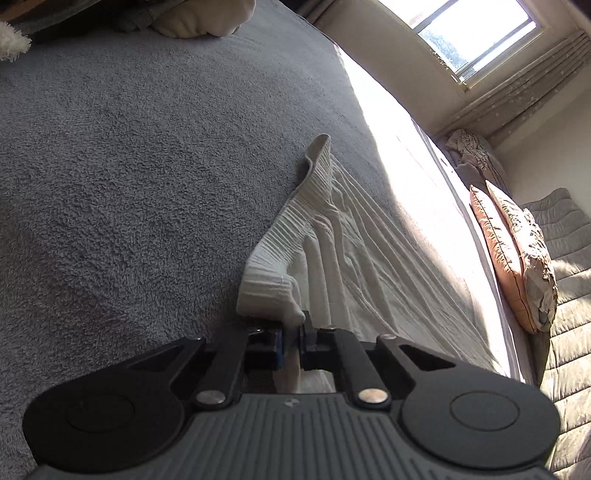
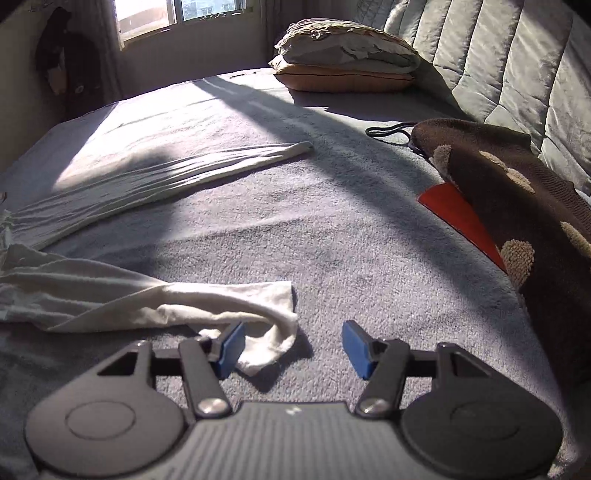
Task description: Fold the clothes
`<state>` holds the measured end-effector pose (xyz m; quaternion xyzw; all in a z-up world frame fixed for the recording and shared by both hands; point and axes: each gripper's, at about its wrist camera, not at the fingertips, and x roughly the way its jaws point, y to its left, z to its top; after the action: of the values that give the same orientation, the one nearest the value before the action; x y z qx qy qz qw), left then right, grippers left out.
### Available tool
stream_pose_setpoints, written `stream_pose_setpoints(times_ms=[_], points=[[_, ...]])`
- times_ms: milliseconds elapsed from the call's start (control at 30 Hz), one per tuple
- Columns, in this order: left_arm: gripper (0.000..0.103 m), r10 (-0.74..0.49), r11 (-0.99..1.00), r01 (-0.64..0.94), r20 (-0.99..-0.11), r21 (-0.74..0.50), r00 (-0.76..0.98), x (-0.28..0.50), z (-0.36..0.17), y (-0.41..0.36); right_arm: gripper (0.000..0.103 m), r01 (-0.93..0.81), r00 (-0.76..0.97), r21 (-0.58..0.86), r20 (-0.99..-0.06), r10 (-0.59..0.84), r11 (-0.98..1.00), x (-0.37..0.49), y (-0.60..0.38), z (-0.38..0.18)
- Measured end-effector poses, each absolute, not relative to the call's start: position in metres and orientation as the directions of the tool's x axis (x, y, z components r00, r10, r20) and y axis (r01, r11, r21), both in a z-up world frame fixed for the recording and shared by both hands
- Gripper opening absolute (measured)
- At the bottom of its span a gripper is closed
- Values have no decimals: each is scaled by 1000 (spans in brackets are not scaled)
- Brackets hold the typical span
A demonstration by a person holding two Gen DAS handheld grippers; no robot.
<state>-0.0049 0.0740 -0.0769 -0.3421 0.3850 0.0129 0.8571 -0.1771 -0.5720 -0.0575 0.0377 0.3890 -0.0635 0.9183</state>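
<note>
A white garment with a ribbed waistband (image 1: 295, 236) lies on the grey fleece bed cover (image 1: 129, 166). My left gripper (image 1: 291, 341) is shut on the waistband's near corner. In the right wrist view the same white garment shows as two long legs: one stretched out across the bed (image 2: 155, 177), one crumpled close by (image 2: 147, 302). My right gripper (image 2: 293, 349) is open just above the bed cover (image 2: 332, 229). Its left pad (image 2: 231, 347) touches the cuff end of the near leg; nothing is between the jaws.
A dark brown blanket with cream spots (image 2: 517, 206) lies at the right over a red item (image 2: 458, 214). A black strap (image 2: 388, 131) lies beyond it. Stacked pillows (image 2: 347, 62) and a quilted headboard (image 2: 498, 55) stand at the far end. A window (image 1: 476, 33) lights the bed's far side.
</note>
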Motion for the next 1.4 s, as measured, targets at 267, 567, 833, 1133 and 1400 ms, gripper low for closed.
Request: stream_pose_setpoints(times_ms=[267, 567, 833, 1133, 1400], points=[[3, -202, 746, -251, -569, -617, 797, -20, -40, 102, 0, 151, 682, -112, -707, -186, 982, -160, -563, -58], [3, -211, 748, -257, -587, -612, 781, -25, -44, 109, 23, 130, 678, -94, -718, -157, 987, -168, -569, -68], [3, -216, 746, -244, -572, -620, 791, -24, -43, 112, 0, 85, 687, -134, -710, -156, 987, -163, -562, -74], [3, -225, 729, -197, -501, -655, 836, -27, -29, 118, 0, 164, 917, -416, -270, -294, 894, -160, -547, 16], [3, -248, 773, -181, -553, -608, 796, -34, -37, 121, 3, 123, 901, -824, -140, -410, 553, -220, -542, -85]])
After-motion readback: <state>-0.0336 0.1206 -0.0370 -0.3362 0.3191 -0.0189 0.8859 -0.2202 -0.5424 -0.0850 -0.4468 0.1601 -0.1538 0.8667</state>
